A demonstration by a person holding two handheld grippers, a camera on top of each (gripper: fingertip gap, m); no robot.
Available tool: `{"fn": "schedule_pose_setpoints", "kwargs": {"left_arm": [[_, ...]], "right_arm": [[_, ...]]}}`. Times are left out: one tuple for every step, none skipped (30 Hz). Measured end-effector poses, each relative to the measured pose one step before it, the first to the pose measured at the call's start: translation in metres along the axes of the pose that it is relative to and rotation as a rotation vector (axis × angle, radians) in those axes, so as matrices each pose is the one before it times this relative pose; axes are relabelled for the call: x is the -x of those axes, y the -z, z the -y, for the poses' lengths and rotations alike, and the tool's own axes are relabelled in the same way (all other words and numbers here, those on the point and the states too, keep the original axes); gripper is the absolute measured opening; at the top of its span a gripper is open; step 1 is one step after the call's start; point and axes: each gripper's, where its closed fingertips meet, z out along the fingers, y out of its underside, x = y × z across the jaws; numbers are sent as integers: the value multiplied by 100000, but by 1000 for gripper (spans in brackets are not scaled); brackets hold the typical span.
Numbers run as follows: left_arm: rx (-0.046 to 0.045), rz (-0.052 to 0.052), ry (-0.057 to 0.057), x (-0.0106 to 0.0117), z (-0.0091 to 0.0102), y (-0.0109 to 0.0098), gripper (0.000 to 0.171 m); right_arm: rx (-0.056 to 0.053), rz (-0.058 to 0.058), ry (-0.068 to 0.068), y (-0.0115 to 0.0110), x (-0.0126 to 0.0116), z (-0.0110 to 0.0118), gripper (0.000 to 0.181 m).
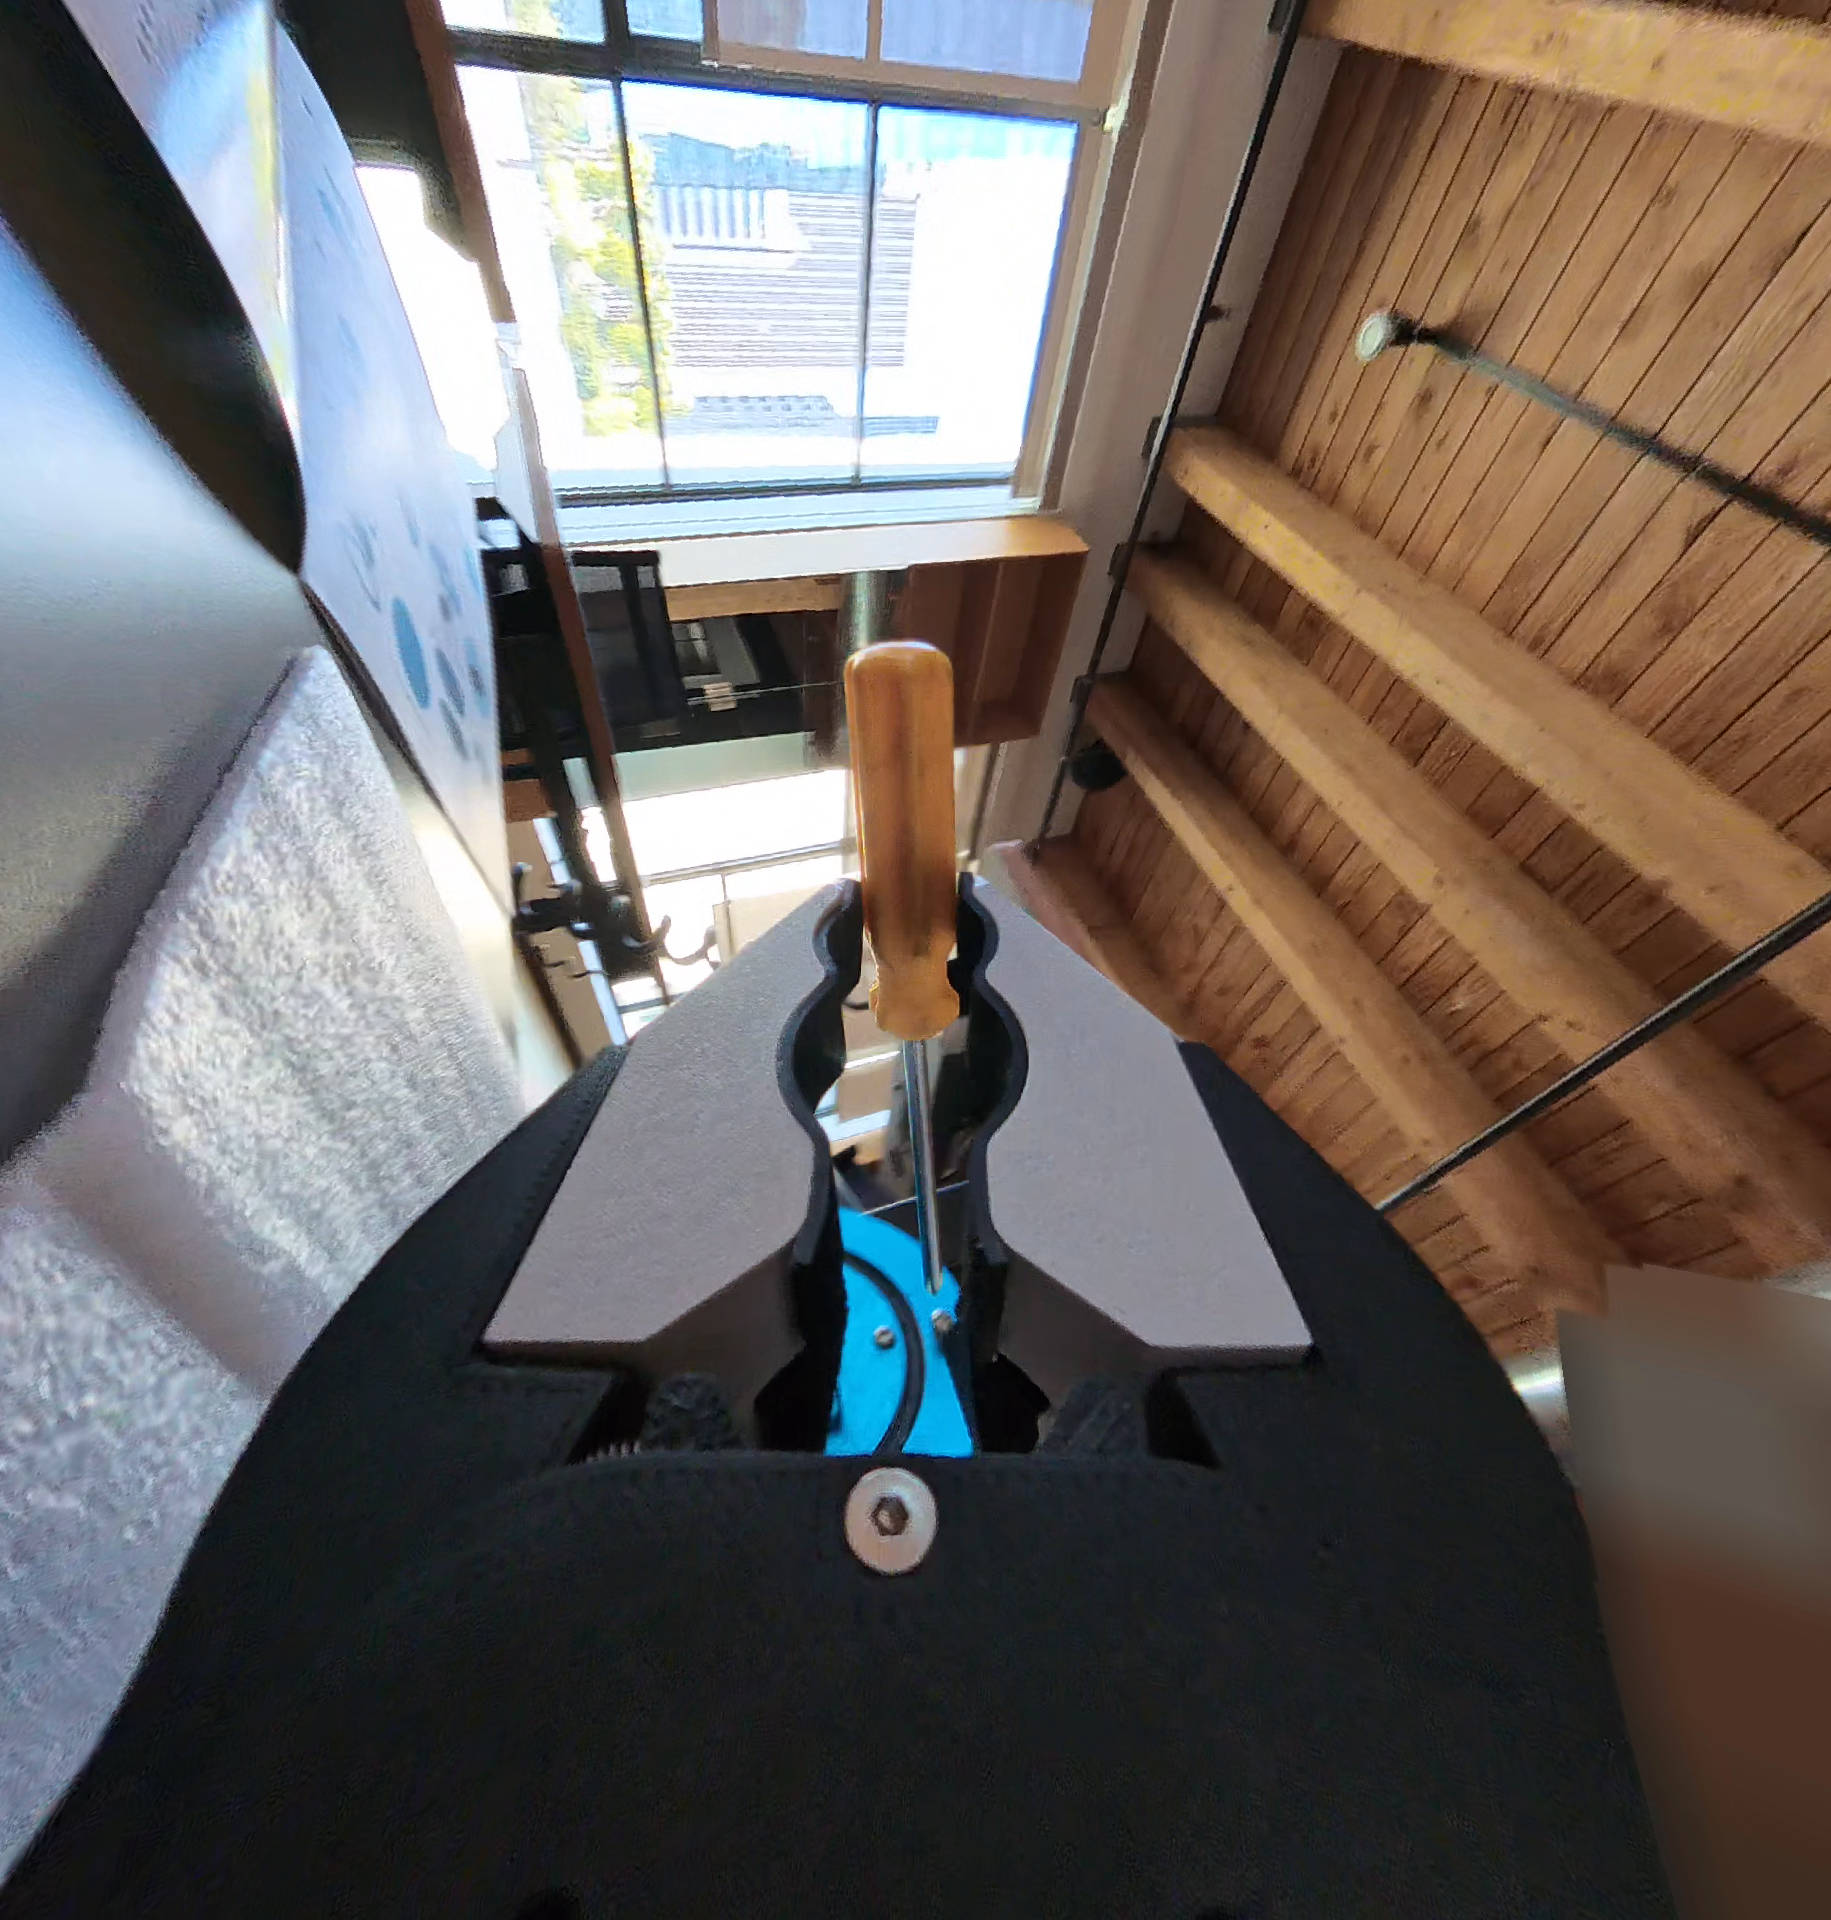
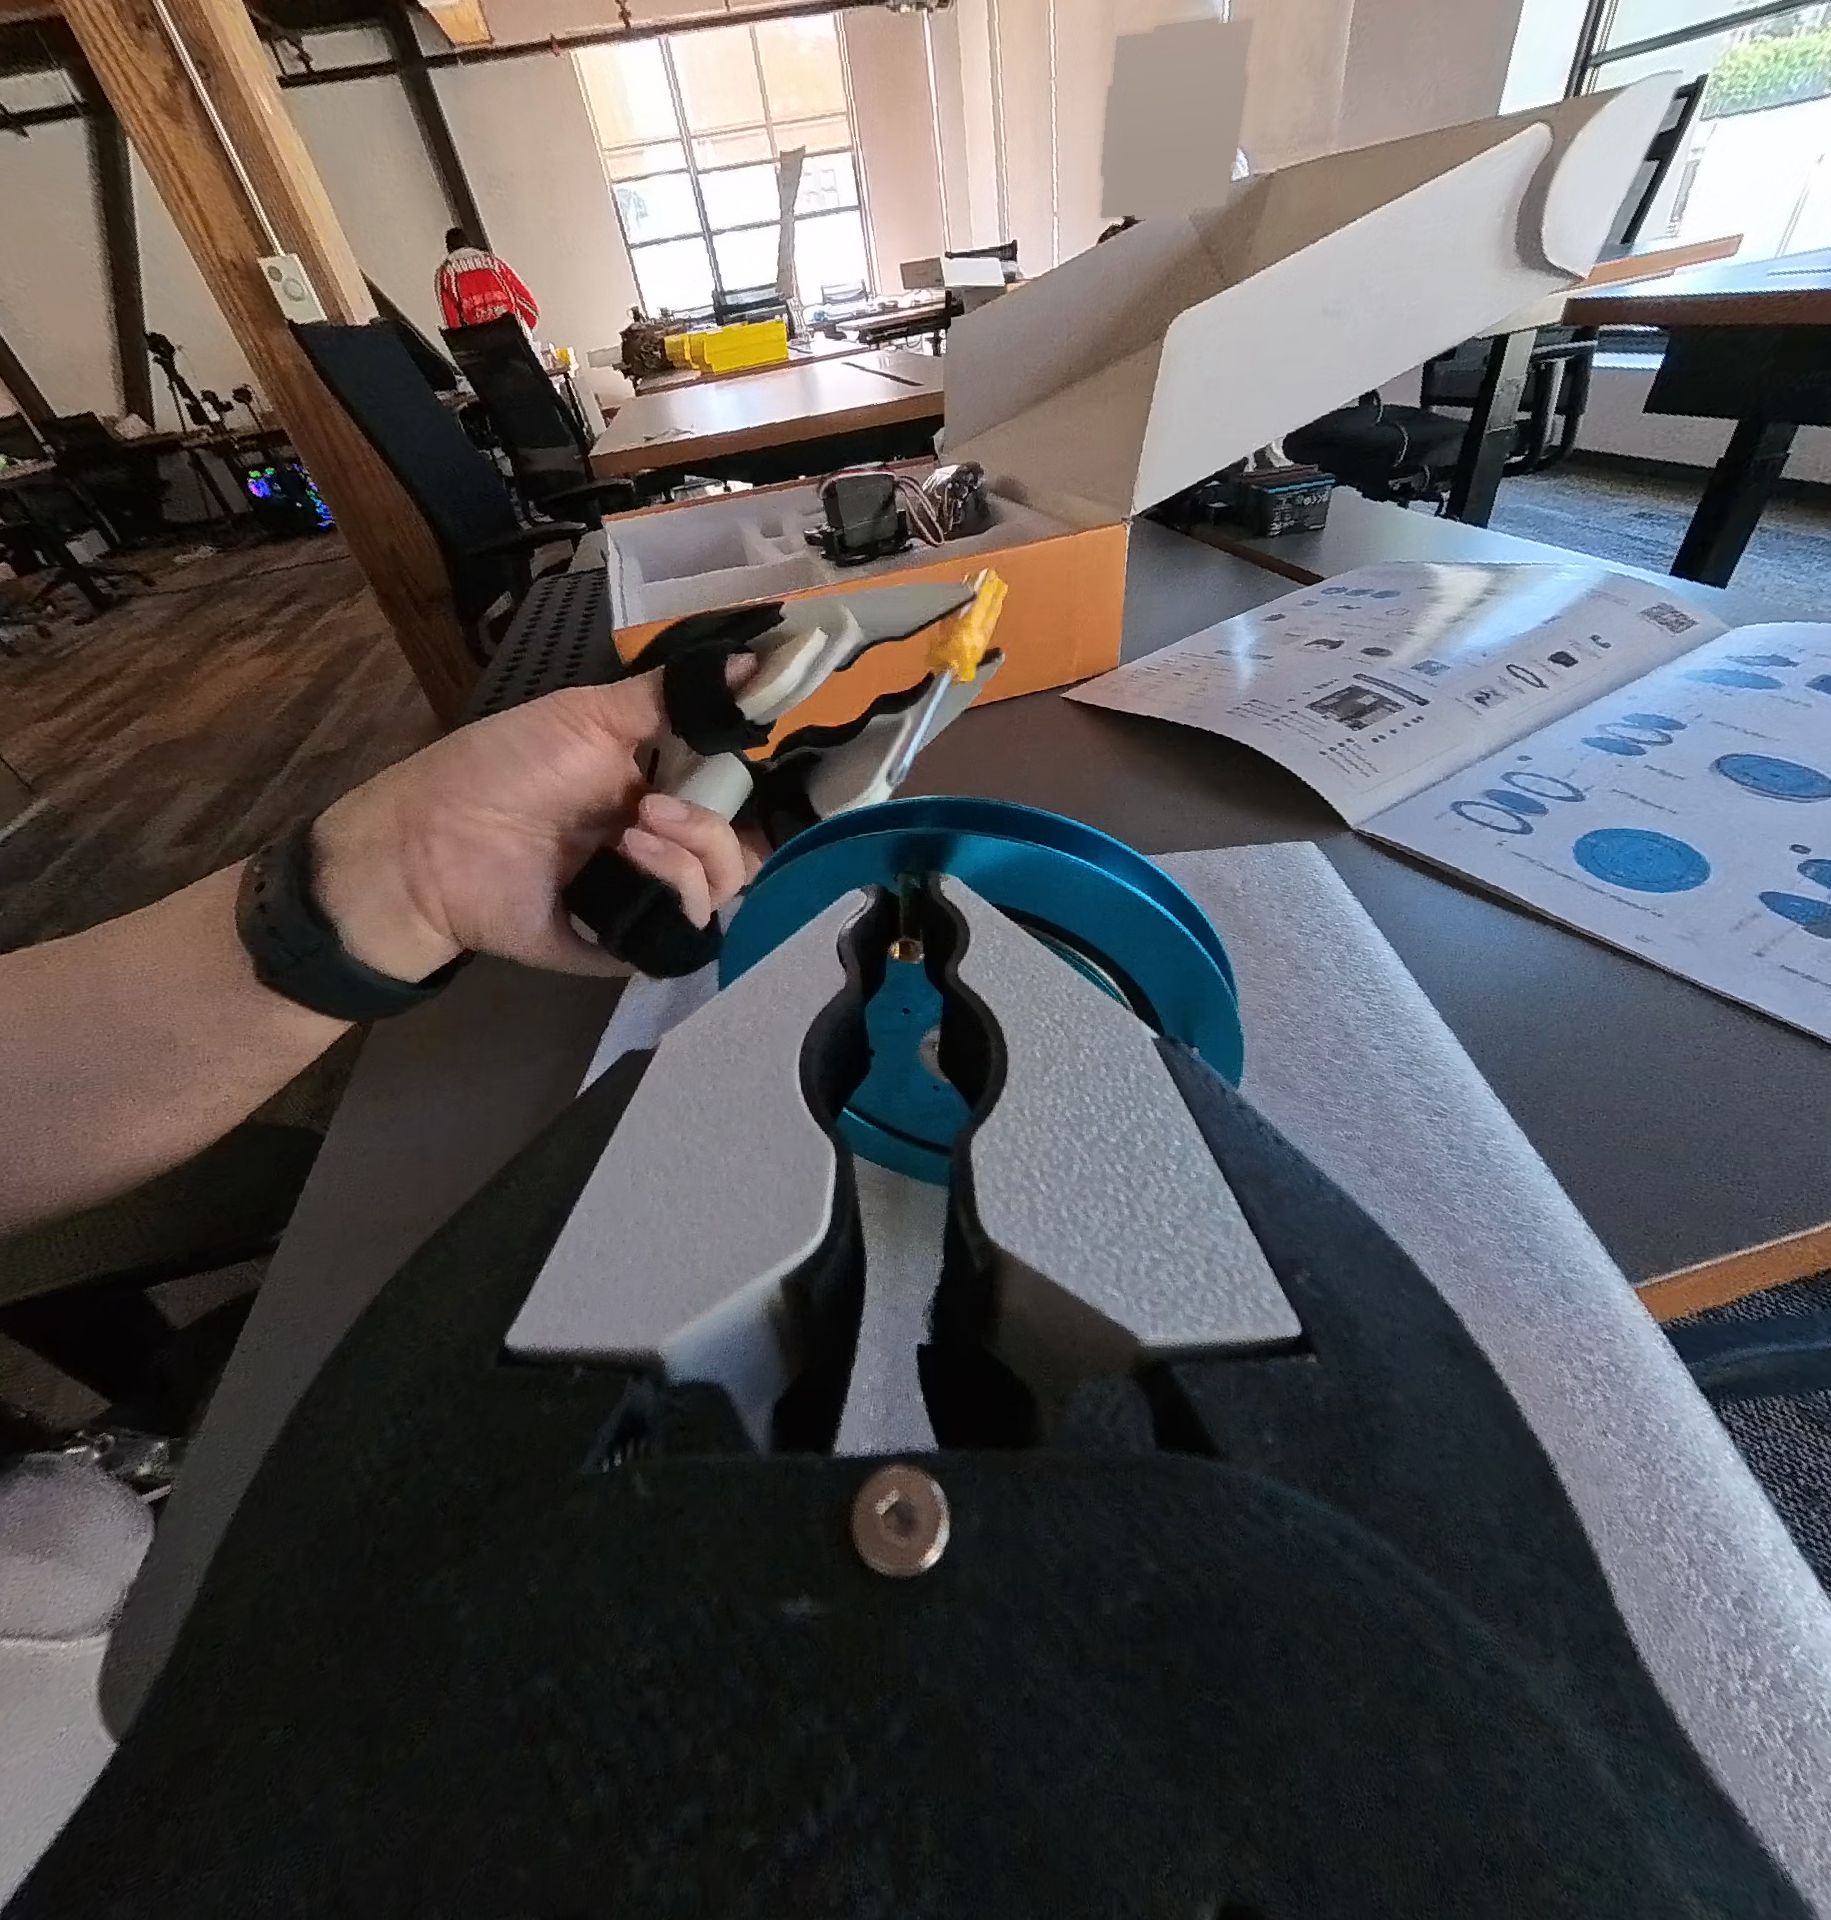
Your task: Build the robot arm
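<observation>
My left gripper [image 1: 906, 909] is shut on the amber handle of a screwdriver [image 1: 898, 821]. Its thin shaft runs back toward the camera, and the tip rests on a small screw [image 1: 942, 1320] in a blue wheel [image 1: 875, 1392]. In the right wrist view the left gripper [image 2: 968, 649], held by a hand [image 2: 495, 831], tilts the screwdriver [image 2: 961, 636] down at the blue wheel [image 2: 1098, 883]. The wheel stands on edge on a white foam sheet [image 2: 1358, 1143]. My right gripper [image 2: 906, 899] is shut on the wheel's near rim, with a small brass part between the jaws.
An orange box [image 2: 1056, 613] with an open lid and a foam insert holding dark parts stands behind the wheel. An open booklet [image 2: 1513, 748] lies to the right on the grey table [image 2: 1617, 1091]. Chairs, a wooden post and other desks stand farther back. Across from one pair of fingers to the other is roughly 15 cm.
</observation>
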Motion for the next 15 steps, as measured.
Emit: {"fn": "schedule_pose_setpoints", "kwargs": {"left_arm": [[945,2667,-3823,62,-419,124,15],[1064,2429,-3829,37,-225,219,15],[2823,3057,-4052,167,-188,208,15],[4477,5025,-5689,433,-189,212,16],[6326,7317,-8321,742,-344,187,15],[10523,9510,-9083,1118,-859,130,15],[9395,9197,-7064,1126,-723,165,15],[3106,6691,-4835,808,-111,308,15],[-1112,4385,-1088,571,254,435,16],[-3363,2317,3110,487,362,442,15],[-3906,697,7158,506,276,345,16],[-2420,-395,10381,533,-28,246,16],[204,-943,10981,511,-301,119,16],[2315,-495,8883,503,-572,1,16],[3193,-262,4468,314,-774,-14,19]], "right_arm": [[81,-67,45,-40,8,1,5],[58,226,92,-44,24,8,5],[126,253,287,-52,12,10,5],[329,77,315,-51,0,12,5],[611,-89,469,-48,-26,15,5],[815,-218,689,-59,-28,6,5],[864,-357,987,-47,-22,15,5],[826,-408,1328,-50,-20,9,5],[817,-387,1494,-43,0,-1,5],[855,-459,1286,-26,-15,6,4],[731,-497,1261,-32,-14,-5,5],[506,-444,1298,-45,-2,8,4],[346,-322,1017,-62,11,14,4],[270,-36,784,-63,39,16,4],[64,219,499,-91,49,8,4]]}}
